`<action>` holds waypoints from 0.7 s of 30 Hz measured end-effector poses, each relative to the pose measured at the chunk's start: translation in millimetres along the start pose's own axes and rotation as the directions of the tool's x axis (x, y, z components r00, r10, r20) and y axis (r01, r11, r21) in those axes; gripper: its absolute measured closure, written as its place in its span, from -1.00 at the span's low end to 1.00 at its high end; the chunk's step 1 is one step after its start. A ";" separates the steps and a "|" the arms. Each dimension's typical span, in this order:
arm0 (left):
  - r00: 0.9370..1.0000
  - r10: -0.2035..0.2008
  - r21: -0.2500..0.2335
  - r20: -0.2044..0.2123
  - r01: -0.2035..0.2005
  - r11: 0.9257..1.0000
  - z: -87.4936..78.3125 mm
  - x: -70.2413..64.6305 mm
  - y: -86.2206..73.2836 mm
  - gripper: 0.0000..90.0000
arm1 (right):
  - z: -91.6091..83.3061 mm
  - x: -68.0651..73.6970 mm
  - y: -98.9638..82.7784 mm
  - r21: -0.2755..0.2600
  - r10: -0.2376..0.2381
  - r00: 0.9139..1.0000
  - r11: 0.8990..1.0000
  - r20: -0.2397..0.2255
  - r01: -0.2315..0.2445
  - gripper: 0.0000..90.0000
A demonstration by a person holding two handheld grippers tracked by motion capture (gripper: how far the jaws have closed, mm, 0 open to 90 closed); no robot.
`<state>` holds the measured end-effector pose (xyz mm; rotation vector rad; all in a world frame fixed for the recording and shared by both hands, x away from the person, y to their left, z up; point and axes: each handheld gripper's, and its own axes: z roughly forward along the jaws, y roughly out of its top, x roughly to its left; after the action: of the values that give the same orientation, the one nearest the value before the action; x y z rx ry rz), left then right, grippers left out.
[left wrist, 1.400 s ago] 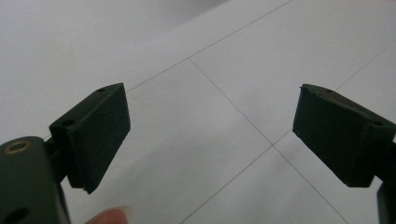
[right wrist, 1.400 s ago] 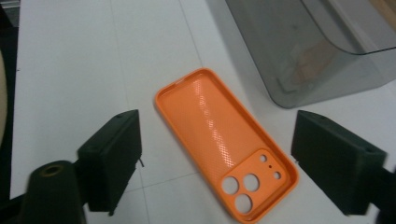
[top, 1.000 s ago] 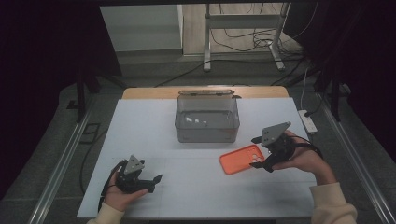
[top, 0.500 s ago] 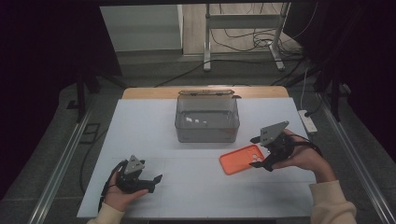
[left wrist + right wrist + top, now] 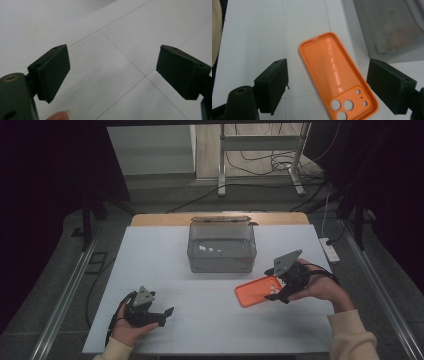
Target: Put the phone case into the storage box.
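Phone case point(image 5: 257, 290), orange, lies flat on the white surface point(image 5: 210, 285), inner side up, camera holes at the end toward the right hand. It sits just in front of the clear plastic box point(image 5: 222, 248), off that box's right front corner, not touching it as far as the high view tells.

Right hand-held gripper point(image 5: 278, 289): held over the case's right end, jaws spread wide. In the right gripper view the case point(image 5: 338, 75) lies between the two black jaws, one jaw to each long side, both clear of its edges. Nothing gripped. Cannot tell whether the jaw tips touch the surface. The box wall point(image 5: 387, 27) shows at upper right of that view, frosted grey, with pale specks inside.

Left hand-held gripper point(image 5: 160, 312): at the near left of the surface, well apart from the case and box, held low in the person's left hand point(image 5: 131, 327). Jaws spread wide, nothing between them. In the left gripper view, bare white surface point(image 5: 112, 50) with thin ruled lines lies between the jaws; a fingertip point(image 5: 60, 116) shows at the bottom edge.

Box stands upright at the middle of the surface, toward the far edge.
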<state>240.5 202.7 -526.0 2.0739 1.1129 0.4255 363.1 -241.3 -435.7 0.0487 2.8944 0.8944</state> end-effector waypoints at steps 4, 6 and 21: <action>1.000 -0.002 -0.002 -0.001 0.002 1.000 -0.3 -0.4 0.3 -0.73 | 5.9 -1.3 -2.7 0.022 -0.004 1.000 1.000 -0.021 0.005 -0.58; 1.000 -0.003 -0.005 -0.001 0.003 1.000 -0.7 -0.5 0.5 -0.73 | 8.7 -1.5 -3.1 0.039 -0.009 1.000 0.999 -0.025 0.010 -0.57; 1.000 -0.003 0.001 0.002 0.003 1.000 0.4 -0.5 0.3 -0.72 | 30.6 0.4 -7.5 0.125 -0.039 0.995 0.991 -0.093 0.051 -0.50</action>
<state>240.6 201.9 -526.0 2.0723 1.1154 0.4216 366.2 -230.3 -465.0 -0.0474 3.0200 0.7222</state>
